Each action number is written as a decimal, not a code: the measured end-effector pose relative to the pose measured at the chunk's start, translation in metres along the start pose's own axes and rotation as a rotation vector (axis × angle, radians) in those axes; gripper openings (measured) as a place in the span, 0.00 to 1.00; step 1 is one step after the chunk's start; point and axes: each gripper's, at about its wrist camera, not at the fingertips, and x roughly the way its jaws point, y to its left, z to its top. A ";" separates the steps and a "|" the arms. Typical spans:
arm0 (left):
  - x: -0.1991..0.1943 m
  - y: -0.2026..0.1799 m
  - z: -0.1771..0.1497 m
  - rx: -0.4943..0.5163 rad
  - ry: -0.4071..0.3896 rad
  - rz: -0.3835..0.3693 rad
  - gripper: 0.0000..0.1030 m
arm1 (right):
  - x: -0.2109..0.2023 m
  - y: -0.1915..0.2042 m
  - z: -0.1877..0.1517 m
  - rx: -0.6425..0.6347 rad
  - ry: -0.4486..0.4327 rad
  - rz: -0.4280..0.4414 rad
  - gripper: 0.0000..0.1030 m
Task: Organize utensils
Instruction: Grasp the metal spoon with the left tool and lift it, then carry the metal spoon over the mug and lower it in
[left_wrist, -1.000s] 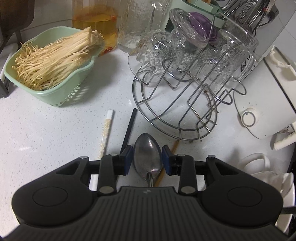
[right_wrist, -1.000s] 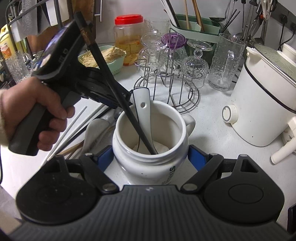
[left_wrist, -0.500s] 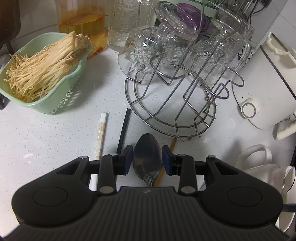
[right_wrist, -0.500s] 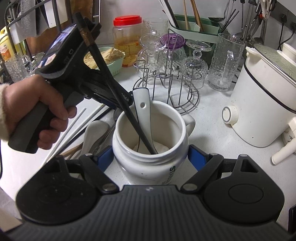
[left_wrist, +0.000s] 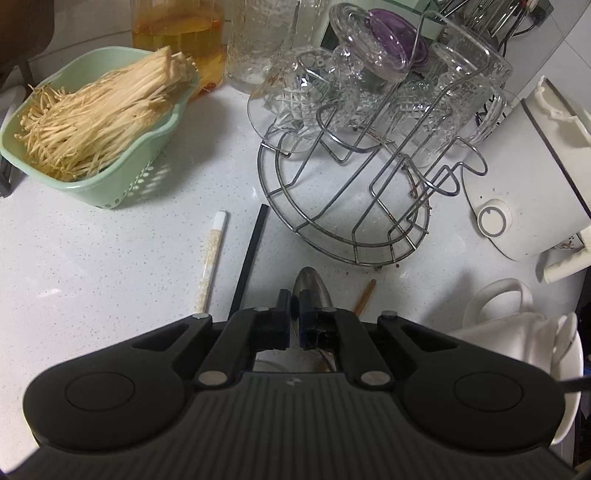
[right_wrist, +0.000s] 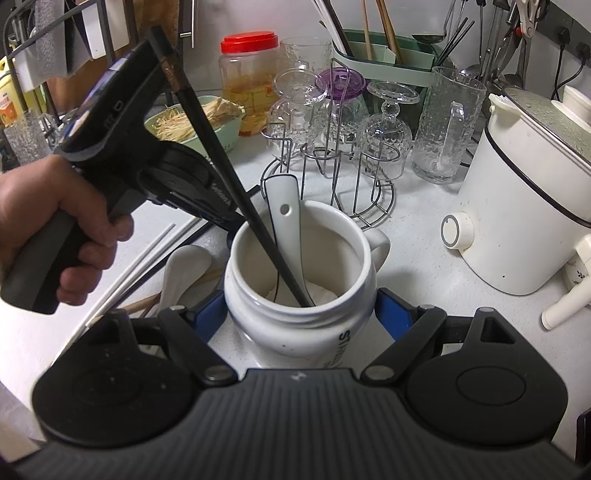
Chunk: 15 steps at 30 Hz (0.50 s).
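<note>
Across the right half of your left wrist view stands the wire glass rack (left_wrist: 354, 206), loaded with upturned glasses, and the white cooker (left_wrist: 524, 177) sits at the right edge. In the upper left, the green basket (left_wrist: 122, 184) holds pale mushrooms. In your right wrist view, the white mug (right_wrist: 301, 291) fills the centre, and your right gripper (right_wrist: 301, 317) clasps it, a blue pad pressed on each side of its body. A white ceramic spoon (right_wrist: 286, 221) and a black chopstick (right_wrist: 221, 170) stand inside, leaning toward the upper left. Your left hand (right_wrist: 55, 221) shows at the left edge of that view. In the lower centre of the left view, your left gripper (left_wrist: 294, 314) has pinched its jaws together on the metal spoon (left_wrist: 312, 284), whose bowl pokes out just beyond the pads. Left of it on the counter lie a loose black chopstick (left_wrist: 251, 254) and a white chopstick (left_wrist: 212, 258), and a brown one (left_wrist: 365, 295) lies to the right.
</note>
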 end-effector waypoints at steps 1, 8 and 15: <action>-0.003 0.001 0.000 -0.001 -0.004 -0.001 0.03 | 0.000 0.000 0.000 0.001 0.000 -0.001 0.86; -0.023 0.000 -0.003 -0.001 -0.044 0.004 0.00 | 0.001 0.001 0.001 0.000 -0.002 -0.003 0.86; -0.047 0.001 -0.009 0.010 -0.080 0.009 0.00 | 0.001 0.003 0.002 -0.001 -0.008 -0.005 0.86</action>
